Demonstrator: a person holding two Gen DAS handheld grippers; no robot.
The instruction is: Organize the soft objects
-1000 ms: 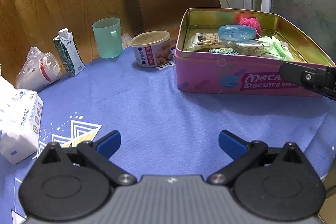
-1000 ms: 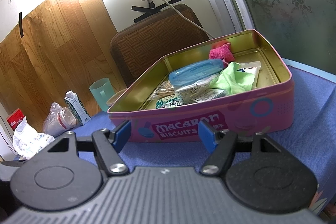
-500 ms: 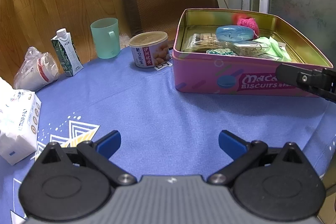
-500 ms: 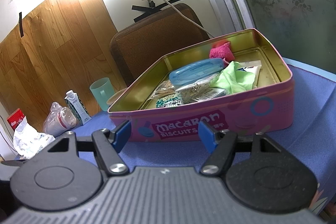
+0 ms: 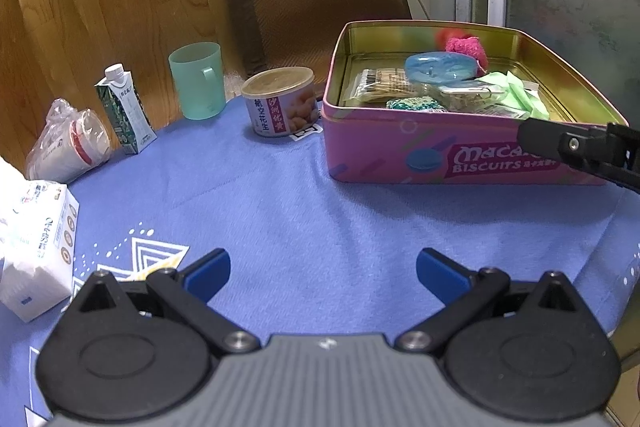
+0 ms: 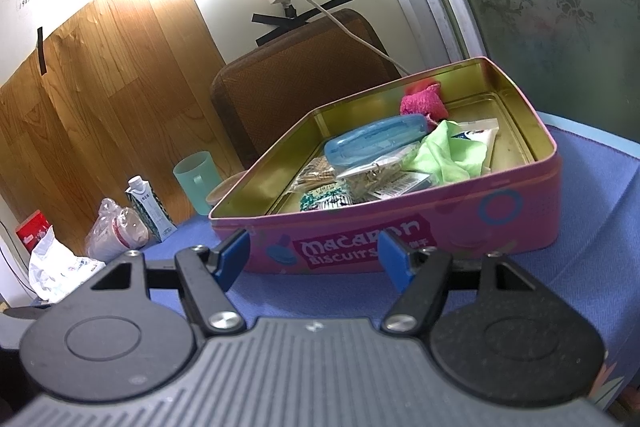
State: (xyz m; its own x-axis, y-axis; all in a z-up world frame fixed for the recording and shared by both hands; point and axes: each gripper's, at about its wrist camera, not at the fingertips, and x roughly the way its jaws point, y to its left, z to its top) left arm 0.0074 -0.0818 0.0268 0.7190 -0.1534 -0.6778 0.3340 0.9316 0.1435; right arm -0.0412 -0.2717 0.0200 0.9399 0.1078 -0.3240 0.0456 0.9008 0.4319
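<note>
Hand-held gripper, left: in the left wrist view its blue fingers stand spread apart with nothing between them, poised over bare blue cloth of the desk. Ahead and to the right sits the pink biscuit tin, lid off, holding a pink knitted piece at the far wall, a blue oval case, a light green cloth, a small green-and-white knitted piece and clear packets. One black finger of the right hand-held gripper crosses in front of the tin's near wall. A peanut can, a green cup, a milk carton and a tissue pack stand to the left, well apart from the tin.

Right wrist view: the right hand-held gripper is likewise spread and empty, level with the tin's near wall and just short of it. The green cloth lies draped near the tin's middle, the pink piece in the far corner.

Step in hand, as judged: reaching into the tin for a soft item. The fingers should rise clear of the rim before advancing, then descend onto a raised fold of cloth, avoiding the hard case and packets beside it.
</note>
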